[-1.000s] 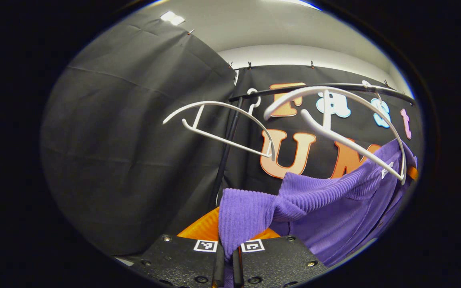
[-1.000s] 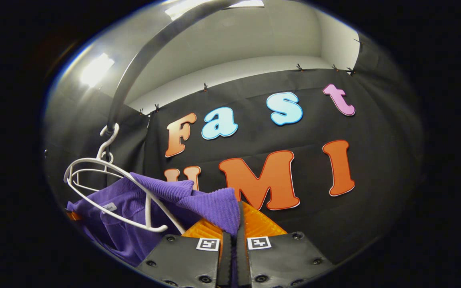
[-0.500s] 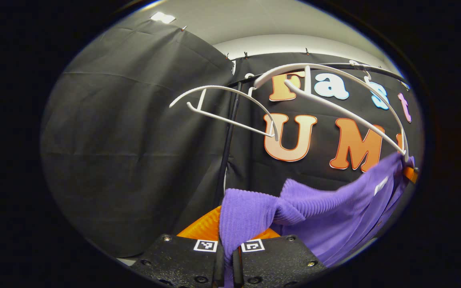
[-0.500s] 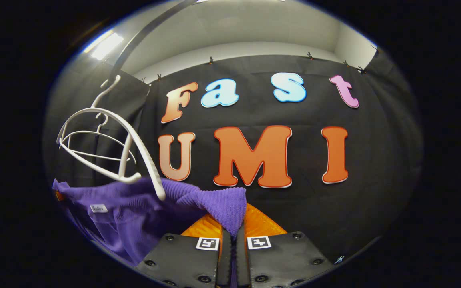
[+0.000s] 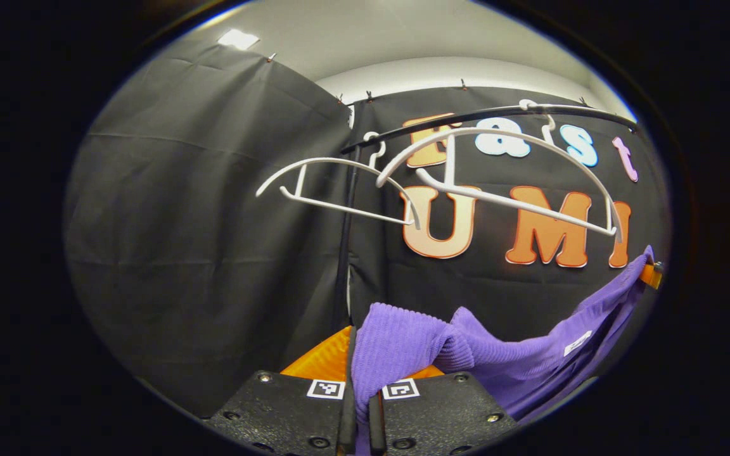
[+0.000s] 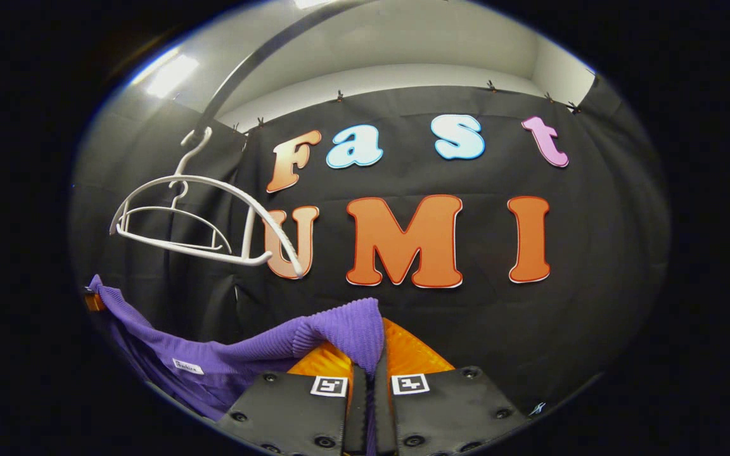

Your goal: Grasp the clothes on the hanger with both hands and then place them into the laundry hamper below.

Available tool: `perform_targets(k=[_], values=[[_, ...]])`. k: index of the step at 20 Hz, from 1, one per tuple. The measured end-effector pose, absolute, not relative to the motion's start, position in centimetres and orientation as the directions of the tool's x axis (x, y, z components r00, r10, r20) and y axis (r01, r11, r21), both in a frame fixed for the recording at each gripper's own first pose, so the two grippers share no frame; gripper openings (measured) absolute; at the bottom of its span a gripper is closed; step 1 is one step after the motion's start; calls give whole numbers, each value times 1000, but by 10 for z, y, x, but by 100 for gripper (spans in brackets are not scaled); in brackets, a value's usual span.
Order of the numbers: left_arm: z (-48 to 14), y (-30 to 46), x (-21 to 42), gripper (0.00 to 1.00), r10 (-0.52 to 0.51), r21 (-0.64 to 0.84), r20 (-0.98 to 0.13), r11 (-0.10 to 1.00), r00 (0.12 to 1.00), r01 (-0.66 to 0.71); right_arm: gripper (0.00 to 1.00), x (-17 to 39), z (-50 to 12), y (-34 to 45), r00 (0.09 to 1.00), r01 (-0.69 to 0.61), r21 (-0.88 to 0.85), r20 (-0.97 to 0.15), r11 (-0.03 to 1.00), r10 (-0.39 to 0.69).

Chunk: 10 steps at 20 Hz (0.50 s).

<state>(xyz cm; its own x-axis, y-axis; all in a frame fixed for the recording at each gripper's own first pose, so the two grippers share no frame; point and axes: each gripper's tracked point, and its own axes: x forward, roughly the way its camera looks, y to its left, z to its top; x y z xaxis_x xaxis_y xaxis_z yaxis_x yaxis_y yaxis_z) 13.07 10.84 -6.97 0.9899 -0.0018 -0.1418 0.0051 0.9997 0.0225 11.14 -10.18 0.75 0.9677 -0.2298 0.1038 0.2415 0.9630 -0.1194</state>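
The purple ribbed garment (image 5: 403, 342) hung slack between the two tongs, clear of the white hanger (image 5: 498, 183) that it had to come off. Each tong held one end of the neckline so that the cloth stayed spread and would go down in one piece rather than bunch up. The left gripper (image 5: 360, 405) was closed to a narrow slit, with a fold of the knit pinched between both fingers. The right gripper (image 6: 370, 399) was likewise nearly closed, with purple cloth caught in the slit and draped over one finger. In the left gripper view the garment ran away to the right, where the far gripper (image 5: 651, 273) showed as a small corner at its end.

Two white hangers hung bare from the dark rail (image 5: 485, 115), the nearer one above the cloth and apart from it. Both tongs pointed forward at the booth's wall, tilted slightly upward, side by side with the garment sagging between them.

The hamper lay somewhere below; lowering both hands together seemed the step left.
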Motion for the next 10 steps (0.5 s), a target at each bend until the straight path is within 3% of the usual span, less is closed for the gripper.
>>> perform_targets(k=[4,10], values=[[-85,48,123,8,-133,1,-171,991,976,135,12,107,-13,-69,986,163,-84,51,983,-159],[-146,-62,94,10,-388,-180,-295,920,873,348,12,85,-90,-49,984,131,-3,-121,991,-131]])
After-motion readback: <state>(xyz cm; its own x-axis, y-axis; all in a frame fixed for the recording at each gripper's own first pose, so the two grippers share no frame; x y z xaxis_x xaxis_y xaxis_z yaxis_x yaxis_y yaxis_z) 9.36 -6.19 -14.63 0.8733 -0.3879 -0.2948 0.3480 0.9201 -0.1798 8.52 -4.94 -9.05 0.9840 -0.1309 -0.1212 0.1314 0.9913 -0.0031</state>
